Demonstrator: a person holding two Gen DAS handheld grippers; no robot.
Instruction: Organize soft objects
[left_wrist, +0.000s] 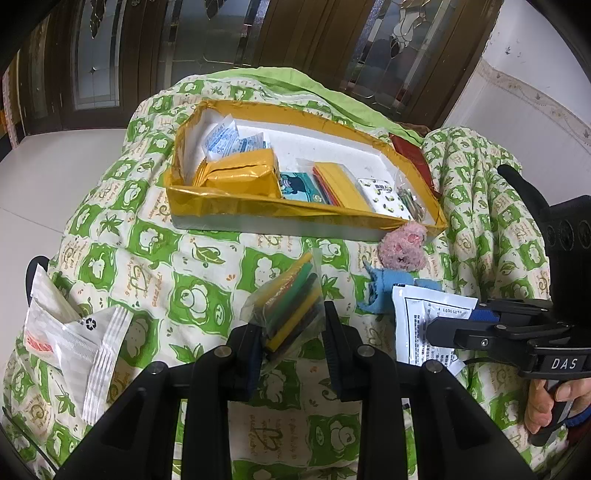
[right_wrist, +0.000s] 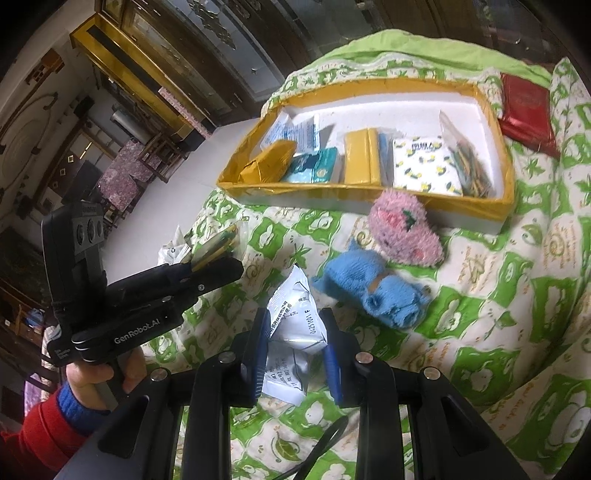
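Observation:
My left gripper (left_wrist: 291, 328) is shut on a clear bag of coloured strips (left_wrist: 291, 306), held just above the green-patterned cloth (left_wrist: 192, 280). The right wrist view shows that gripper (right_wrist: 218, 266) at the left with the bag (right_wrist: 218, 243) in its tips. My right gripper (right_wrist: 295, 339) is shut on a crumpled white printed packet (right_wrist: 295, 317); the left wrist view shows this gripper (left_wrist: 436, 326) with the packet (left_wrist: 417, 317) at the right. A pink fluffy item (right_wrist: 402, 232) and a blue knitted item (right_wrist: 373, 291) lie on the cloth beyond the packet, in front of the yellow-rimmed foam tray (right_wrist: 369, 199).
The tray (left_wrist: 295, 216) holds a yellow parcel (left_wrist: 240, 173), tissue packs, sachets and a bag of small sticks. A white wrapper (left_wrist: 74, 332) lies at the left edge of the cloth. A red booklet (right_wrist: 524, 110) rests behind the tray. Bare floor lies to the left.

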